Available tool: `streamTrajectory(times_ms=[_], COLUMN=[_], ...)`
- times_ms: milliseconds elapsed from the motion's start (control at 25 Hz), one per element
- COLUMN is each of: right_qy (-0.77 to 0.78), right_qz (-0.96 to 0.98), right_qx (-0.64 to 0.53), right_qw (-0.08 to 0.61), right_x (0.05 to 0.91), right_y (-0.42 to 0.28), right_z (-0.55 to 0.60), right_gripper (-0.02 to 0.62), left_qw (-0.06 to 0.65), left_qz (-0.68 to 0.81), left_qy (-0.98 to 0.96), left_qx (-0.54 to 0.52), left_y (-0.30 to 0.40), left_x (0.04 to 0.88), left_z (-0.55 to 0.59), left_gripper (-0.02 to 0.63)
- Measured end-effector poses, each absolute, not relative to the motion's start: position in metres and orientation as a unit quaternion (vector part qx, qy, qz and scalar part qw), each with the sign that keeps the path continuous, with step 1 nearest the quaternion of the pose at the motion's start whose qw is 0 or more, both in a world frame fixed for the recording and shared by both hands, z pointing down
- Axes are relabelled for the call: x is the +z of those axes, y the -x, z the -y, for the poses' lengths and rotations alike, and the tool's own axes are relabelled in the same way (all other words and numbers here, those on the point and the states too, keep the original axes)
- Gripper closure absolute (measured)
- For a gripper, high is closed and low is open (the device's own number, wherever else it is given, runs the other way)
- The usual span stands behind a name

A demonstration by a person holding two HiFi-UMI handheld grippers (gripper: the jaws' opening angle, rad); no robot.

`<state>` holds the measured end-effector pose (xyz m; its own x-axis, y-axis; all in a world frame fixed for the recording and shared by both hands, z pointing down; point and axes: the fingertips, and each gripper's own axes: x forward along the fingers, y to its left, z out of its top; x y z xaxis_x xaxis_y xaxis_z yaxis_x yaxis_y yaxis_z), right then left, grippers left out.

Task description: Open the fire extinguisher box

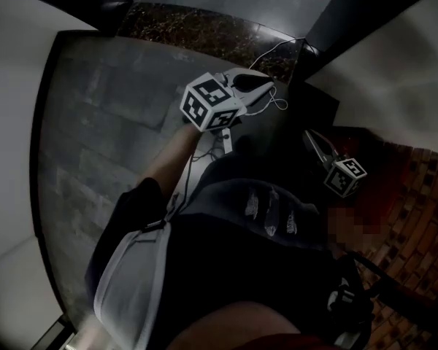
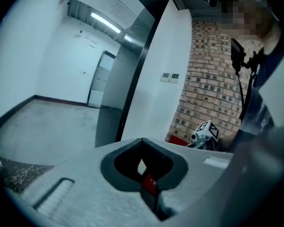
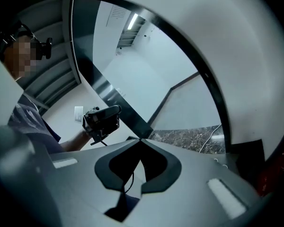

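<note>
Nothing of the task was seen done, and all of it was judged left. A grey floor [image 1: 109, 122] and a white wall [image 2: 149, 70] were shown, and beyond them a brick wall [image 2: 213, 74]. At its foot a red shape [image 2: 179, 139] was made out, perhaps the box, though this could not be told for sure. The left gripper [image 2: 142, 139] and right gripper [image 3: 141, 139] were both clenched and empty, held well apart from that shape. Nothing was seen barring the way.

Brick wall [image 2: 213, 84] and cube [image 2: 208, 129]
Red-brown bricks, pale joints; before the wall, black-and-white squares on the cube.
</note>
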<state>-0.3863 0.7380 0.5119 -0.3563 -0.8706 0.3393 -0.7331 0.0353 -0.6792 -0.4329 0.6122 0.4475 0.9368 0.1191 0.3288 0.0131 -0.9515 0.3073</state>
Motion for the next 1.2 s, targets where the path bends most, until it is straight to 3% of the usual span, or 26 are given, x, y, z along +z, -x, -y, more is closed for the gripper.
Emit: streamTrajectory(times_ms=[400, 760, 1200], right_qy=[0.436, 0.323, 0.266], right_qz=[-0.791, -0.864, -0.894], right_qx=[-0.425, -0.385, -0.36], right_qw=[0.054, -0.013, -0.033], right_x=[0.539, 0.53, 0.507], right_y=[0.382, 0.348, 0.395], right_z=[-0.648, -0.567, -0.504], right_gripper=[0.595, 0.595, 0.595], left_qw=[0.182, 0.155, 0.191], left_qz=[0.113, 0.253, 0.333], left_qy=[-0.963, -0.939, -0.909], left_qx=[0.164, 0.172, 0.162], left_y=[0.464, 0.454, 0.506], left_x=[0.459, 0.437, 0.434], left_z=[-0.547, -0.488, -0.444], left_gripper=[0.604, 0.604, 0.604])
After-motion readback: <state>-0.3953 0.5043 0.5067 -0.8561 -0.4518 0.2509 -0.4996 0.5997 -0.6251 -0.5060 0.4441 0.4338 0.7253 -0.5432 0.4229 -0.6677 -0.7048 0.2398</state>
